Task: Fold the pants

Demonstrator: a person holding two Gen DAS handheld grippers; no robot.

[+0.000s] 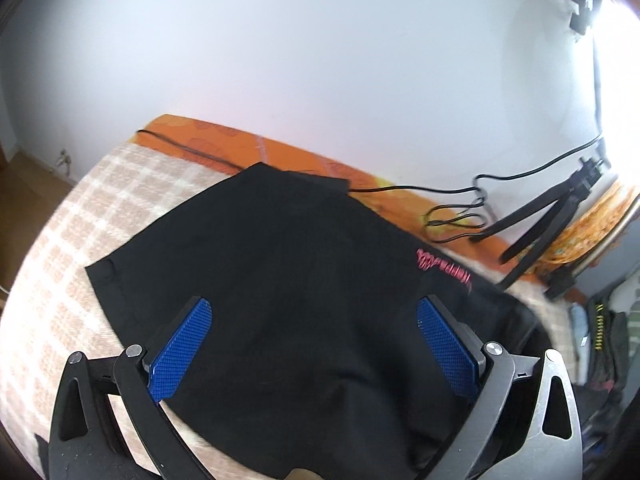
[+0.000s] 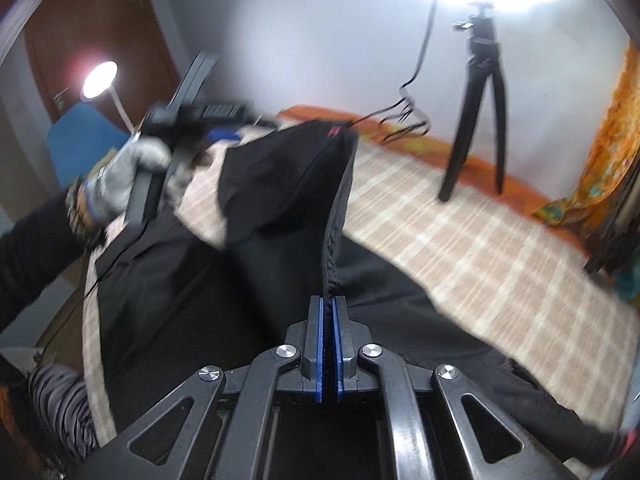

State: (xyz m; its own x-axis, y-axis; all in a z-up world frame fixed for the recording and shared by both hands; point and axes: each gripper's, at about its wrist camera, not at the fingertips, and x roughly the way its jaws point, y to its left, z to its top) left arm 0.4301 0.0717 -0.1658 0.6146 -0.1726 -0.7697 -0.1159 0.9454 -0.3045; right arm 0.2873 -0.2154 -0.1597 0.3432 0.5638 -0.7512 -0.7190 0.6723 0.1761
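**Black pants on the bed, one edge pinched**

Black pants (image 1: 288,272) spread over a bed with a beige checked blanket (image 1: 80,240), pink lettering (image 1: 444,266) showing near one edge. Orange sheet (image 1: 224,140) along the wall behind, black cable (image 1: 400,189) trailing across it toward a black tripod (image 1: 560,216) standing on the bed.

Left gripper (image 1: 312,316) spread wide above the cloth, blue pads (image 1: 182,352) well apart on either side of the dark fabric, nothing caught between them.

Right gripper (image 2: 329,320) closed tight on a hem of the pants (image 2: 280,184), jaws pressed together with the thin fabric edge rising from between them and lifted off the blanket into a raised fold. Rest of the garment lying flat beneath and to both sides.

In the right wrist view, gloved hand (image 2: 124,176) on the handle of the other gripper, blurred, at the far side of the pants. Round lamp (image 2: 98,76) glowing beside a brown door (image 2: 92,20).
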